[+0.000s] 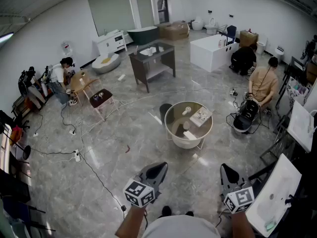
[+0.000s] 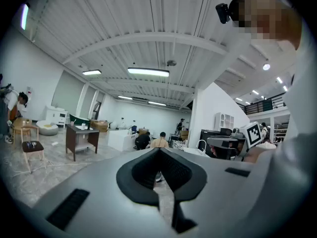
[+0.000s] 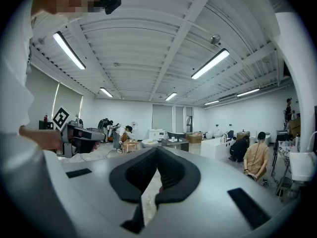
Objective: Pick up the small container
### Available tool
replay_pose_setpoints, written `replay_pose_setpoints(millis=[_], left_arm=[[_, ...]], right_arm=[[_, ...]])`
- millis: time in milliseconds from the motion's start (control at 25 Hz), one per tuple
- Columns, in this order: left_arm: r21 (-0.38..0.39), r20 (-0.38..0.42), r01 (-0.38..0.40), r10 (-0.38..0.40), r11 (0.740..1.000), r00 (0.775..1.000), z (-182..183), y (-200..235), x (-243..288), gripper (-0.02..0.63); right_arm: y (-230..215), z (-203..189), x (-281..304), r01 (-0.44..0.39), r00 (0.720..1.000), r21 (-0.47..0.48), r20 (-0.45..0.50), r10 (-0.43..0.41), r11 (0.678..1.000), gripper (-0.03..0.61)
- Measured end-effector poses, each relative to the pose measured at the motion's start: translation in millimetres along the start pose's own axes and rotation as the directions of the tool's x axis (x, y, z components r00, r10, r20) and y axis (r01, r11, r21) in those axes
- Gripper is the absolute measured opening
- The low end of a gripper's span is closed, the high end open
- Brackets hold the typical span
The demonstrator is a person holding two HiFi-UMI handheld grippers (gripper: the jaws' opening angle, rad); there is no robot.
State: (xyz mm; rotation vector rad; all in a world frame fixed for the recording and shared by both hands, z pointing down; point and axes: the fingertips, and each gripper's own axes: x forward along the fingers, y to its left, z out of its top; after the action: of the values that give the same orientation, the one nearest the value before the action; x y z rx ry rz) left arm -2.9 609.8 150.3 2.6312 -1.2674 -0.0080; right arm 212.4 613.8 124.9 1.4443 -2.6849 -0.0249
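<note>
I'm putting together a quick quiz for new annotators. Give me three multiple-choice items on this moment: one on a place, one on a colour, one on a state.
1. Where does the round table stand?
A) on the open floor ahead of the left gripper and right gripper
B) against the left wall
C) in the far doorway

2. What colour is the shirt of the kneeling person to the table's right?
A) red
B) tan
C) green

3. How do the two grippers' jaws stand?
A) both wide apart
B) left closed on a cup
C) both together, nothing between

Answers:
1 A: the head view shows it mid-floor beyond both grippers.
2 B: the shirt is plainly tan.
3 C: each gripper view shows its jaws meeting, empty.
</note>
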Motion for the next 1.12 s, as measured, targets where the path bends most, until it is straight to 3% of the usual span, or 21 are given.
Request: replay_pose_setpoints(millis=[760,840,1120], left_arm=[[-0.01,-0.001,0.043,-0.043,0.999,0.999,-4.2,3.5,0.4,0.015],[-0.012,-0.005,0.042,-0.042,0.999,0.999,-6.2,5.2,0.0,0.041],[-0.019,-0.007,0.041,-0.041,0.999,0.999,-10.9,13.5,-1.1,0.069]], right_arm=[[7.1,-8.7,12.2,-0.007,1.0,0.032,0.0,0.007,0.999,0.012],[9.0,-13.1,12.5,-0.01,1.0,0.029,-0.007,0.01,1.0,0.015],[8.4,-16.5,15.7,0.006,1.0,0.034,-0.011,-0.005,0.999,0.083]])
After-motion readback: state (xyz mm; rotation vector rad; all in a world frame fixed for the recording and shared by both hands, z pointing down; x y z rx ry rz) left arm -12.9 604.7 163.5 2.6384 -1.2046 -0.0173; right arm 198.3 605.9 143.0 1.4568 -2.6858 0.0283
